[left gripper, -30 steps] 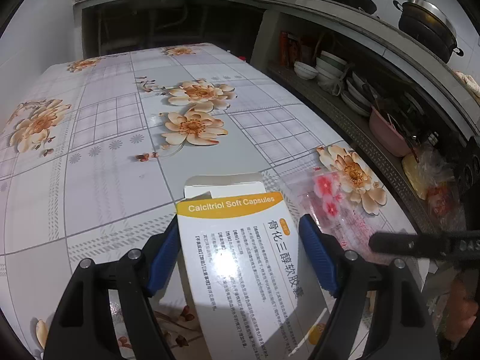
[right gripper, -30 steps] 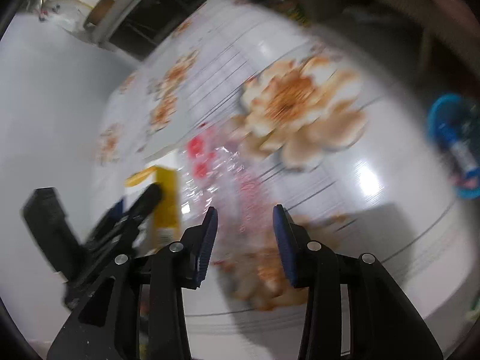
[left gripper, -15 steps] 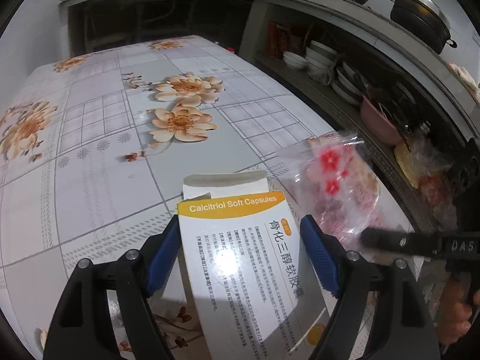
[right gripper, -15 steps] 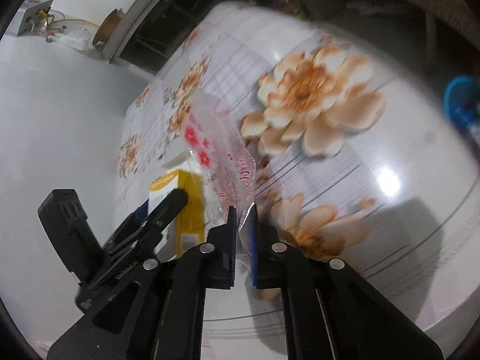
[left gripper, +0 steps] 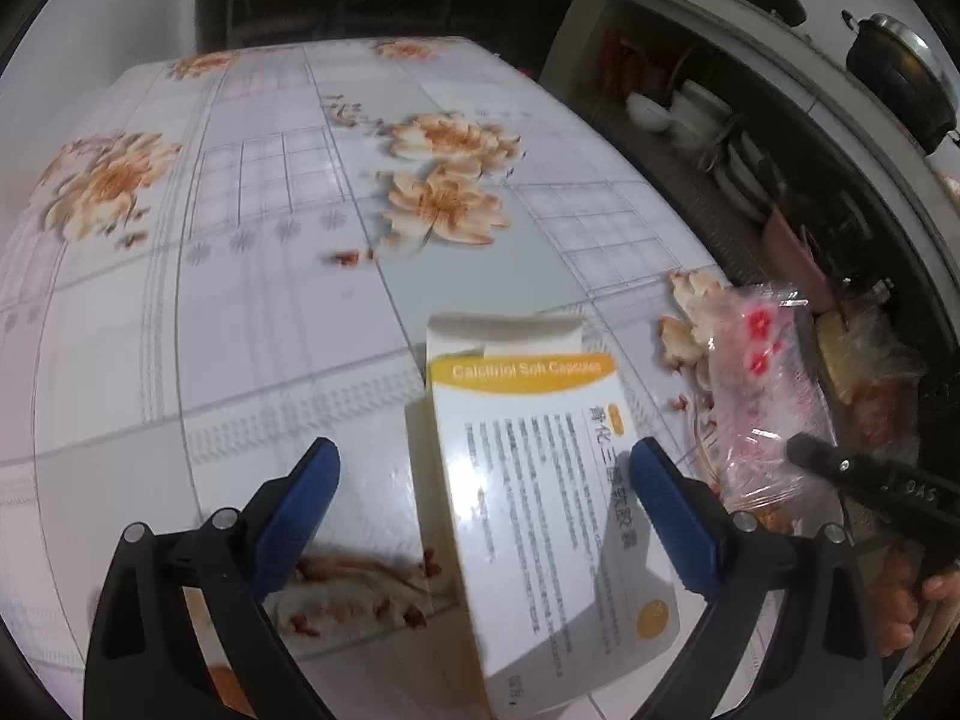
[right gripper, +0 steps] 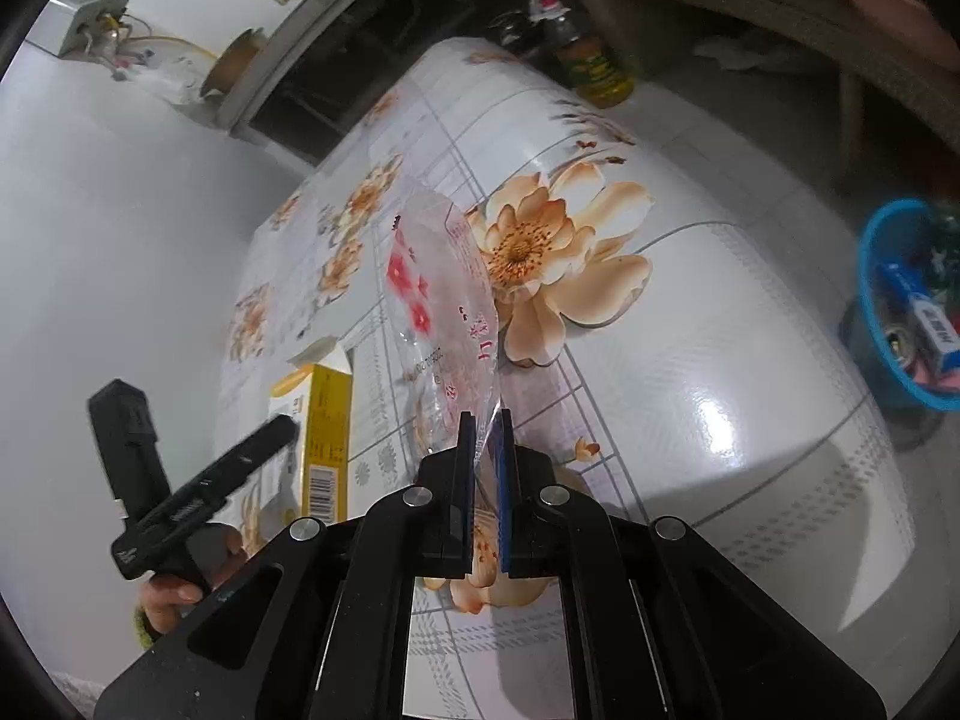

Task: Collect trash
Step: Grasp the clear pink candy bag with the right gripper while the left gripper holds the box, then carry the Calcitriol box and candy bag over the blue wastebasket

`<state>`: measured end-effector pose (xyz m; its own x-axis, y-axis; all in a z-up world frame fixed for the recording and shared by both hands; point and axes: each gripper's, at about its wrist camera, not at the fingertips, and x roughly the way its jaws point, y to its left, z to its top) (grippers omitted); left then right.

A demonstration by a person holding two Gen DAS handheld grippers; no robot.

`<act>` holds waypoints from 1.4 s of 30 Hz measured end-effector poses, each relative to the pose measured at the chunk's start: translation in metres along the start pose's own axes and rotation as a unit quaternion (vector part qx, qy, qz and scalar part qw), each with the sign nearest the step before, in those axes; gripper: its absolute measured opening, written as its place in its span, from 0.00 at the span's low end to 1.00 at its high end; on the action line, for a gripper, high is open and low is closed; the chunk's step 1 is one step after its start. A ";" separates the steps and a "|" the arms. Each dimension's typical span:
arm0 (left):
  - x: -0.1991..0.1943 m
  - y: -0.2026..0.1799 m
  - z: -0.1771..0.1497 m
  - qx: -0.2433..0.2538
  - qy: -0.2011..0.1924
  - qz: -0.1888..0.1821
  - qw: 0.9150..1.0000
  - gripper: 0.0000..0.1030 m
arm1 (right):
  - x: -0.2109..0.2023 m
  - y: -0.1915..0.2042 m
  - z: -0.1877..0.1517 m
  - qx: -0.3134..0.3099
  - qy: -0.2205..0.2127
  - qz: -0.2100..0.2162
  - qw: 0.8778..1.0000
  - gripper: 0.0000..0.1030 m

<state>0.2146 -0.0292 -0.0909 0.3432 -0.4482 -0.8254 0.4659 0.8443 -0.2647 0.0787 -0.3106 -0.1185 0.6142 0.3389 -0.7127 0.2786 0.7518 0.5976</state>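
The right gripper (right gripper: 485, 420) was clenched on the clear crinkled plastic wrapper with red flowers (right gripper: 441, 306), lifted above the flowered table (right gripper: 690, 360) near its right edge. The left gripper (left gripper: 486, 489) was opening around the white and yellow cardboard medicine box (left gripper: 540, 480), right pad touching, left pad apart. The box's long axis ran along the fingers. The blue plastic basket (right gripper: 870, 294) stood beyond the table's right edge, nearer the right hand

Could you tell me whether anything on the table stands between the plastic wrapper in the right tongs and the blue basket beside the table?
Nothing visible does. The right tongs are shut on the clear wrapper, and the tabletop towards the blue basket lies bare; the medicine box is on the opposite side.
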 end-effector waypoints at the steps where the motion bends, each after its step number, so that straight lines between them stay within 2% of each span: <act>1: 0.000 -0.003 -0.001 0.001 -0.002 0.006 1.000 0.92 | 0.000 -0.002 0.000 -0.002 0.001 0.007 1.000 0.04; 6: -0.009 -0.022 -0.004 0.027 -0.009 0.072 0.997 0.92 | 0.004 -0.014 0.004 0.008 0.010 0.058 0.998 0.04; 9: -0.015 -0.030 -0.007 0.026 -0.012 0.082 0.996 0.92 | 0.007 -0.018 0.001 0.007 0.017 0.078 0.997 0.04; 11: -0.010 -0.035 -0.012 0.038 0.001 0.092 0.995 0.93 | 0.008 -0.019 0.000 0.008 0.021 0.091 0.996 0.04; 13: -0.009 -0.037 -0.016 0.034 0.000 0.088 0.996 0.92 | 0.009 -0.020 -0.002 0.006 0.026 0.098 0.995 0.04; 20: -0.017 -0.044 -0.022 0.029 -0.009 0.124 0.992 0.89 | -0.003 -0.021 -0.007 0.002 0.026 0.117 0.993 0.03; 23: -0.022 -0.046 -0.021 0.022 -0.012 0.118 0.993 0.89 | -0.010 -0.024 -0.010 0.010 0.018 0.127 0.992 0.03; 26: -0.023 -0.050 -0.022 0.027 -0.010 0.117 0.993 0.95 | -0.013 -0.025 -0.013 0.012 0.016 0.131 0.991 0.03; 30: -0.006 -0.056 -0.027 0.061 0.014 0.150 0.987 0.95 | -0.009 -0.027 -0.011 0.019 0.016 0.140 0.990 0.03; 33: 0.002 -0.051 -0.032 0.054 0.023 0.161 0.985 0.94 | -0.007 -0.028 -0.010 0.025 0.018 0.146 0.989 0.03; 35: 0.001 -0.045 -0.034 0.038 0.014 0.154 0.987 0.88 | -0.008 -0.028 -0.010 0.024 0.016 0.149 0.988 0.03; 37: 0.000 -0.042 -0.034 0.029 0.012 0.154 0.988 0.73 | -0.012 -0.029 -0.011 0.024 0.015 0.153 0.988 0.02; 38: -0.001 -0.041 -0.035 0.026 0.011 0.157 0.987 0.69 | -0.015 -0.029 -0.011 0.023 0.014 0.156 0.987 0.02; 42: -0.007 -0.042 -0.038 0.012 -0.010 0.145 0.989 0.67 | -0.031 -0.030 -0.009 0.013 0.004 0.157 0.988 0.02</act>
<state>0.1618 -0.0503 -0.0929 0.4810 -0.1937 -0.8550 0.3653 0.9309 -0.0053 0.0444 -0.3387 -0.1180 0.6680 0.5570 -0.4935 0.0946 0.5943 0.7987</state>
